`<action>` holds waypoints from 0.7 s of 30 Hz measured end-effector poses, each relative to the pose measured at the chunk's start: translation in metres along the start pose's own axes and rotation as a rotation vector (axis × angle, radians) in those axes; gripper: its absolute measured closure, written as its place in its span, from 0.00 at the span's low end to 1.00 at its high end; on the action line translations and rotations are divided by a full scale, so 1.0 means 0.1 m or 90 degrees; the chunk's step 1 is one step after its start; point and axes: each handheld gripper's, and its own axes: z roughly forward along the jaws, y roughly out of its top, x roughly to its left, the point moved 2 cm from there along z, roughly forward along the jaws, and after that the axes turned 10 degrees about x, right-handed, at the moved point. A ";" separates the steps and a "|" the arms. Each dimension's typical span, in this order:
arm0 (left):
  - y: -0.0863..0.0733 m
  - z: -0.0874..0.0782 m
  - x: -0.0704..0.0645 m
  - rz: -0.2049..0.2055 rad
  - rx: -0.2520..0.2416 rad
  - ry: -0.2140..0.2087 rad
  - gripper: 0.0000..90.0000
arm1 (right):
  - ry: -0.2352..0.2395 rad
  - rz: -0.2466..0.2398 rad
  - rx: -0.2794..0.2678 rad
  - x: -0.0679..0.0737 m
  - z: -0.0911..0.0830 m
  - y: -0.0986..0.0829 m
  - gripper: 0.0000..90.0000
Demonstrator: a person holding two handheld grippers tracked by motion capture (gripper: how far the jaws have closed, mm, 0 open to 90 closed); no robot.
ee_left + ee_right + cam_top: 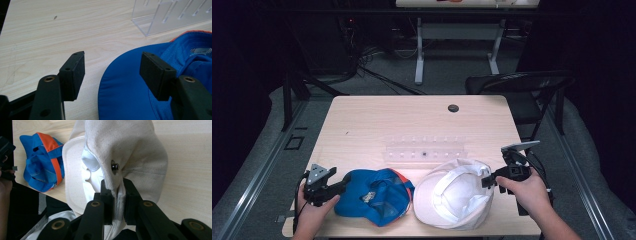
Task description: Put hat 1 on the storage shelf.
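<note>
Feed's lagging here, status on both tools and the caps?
Right tool shut on white cap. Left tool open at blue cap brim. Clear rack behind, nothing blocking.

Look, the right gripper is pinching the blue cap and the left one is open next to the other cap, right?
Not quite. The right gripper is pinching the white cap, not the blue one; the right gripper view shows its fingers shut on the cloth. The left gripper is open by the blue cap.

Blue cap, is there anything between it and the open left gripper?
Nothing visible. The left gripper is open with the blue cap's brim already between its jaws; bare table lies beside it, the clear rack beyond.
</note>
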 end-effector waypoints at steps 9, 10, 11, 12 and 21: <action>0.00 0.00 0.01 -0.003 -0.003 -0.001 0.42 | -0.044 -0.024 0.007 0.40 -0.19 0.08 0.90; 0.00 0.00 0.01 -0.003 -0.003 -0.001 0.42 | -0.049 -0.031 0.012 0.45 -0.21 0.09 0.90; 0.00 0.00 0.01 -0.004 -0.003 -0.001 0.42 | -0.052 -0.035 0.010 0.49 -0.22 0.09 0.90; 0.00 -0.01 0.01 -0.005 -0.004 0.000 0.42 | -0.056 -0.038 0.013 0.55 -0.24 0.10 0.90; 0.00 -0.02 0.03 -0.005 0.001 -0.002 0.42 | -0.070 -0.038 0.028 0.78 -0.35 0.23 0.90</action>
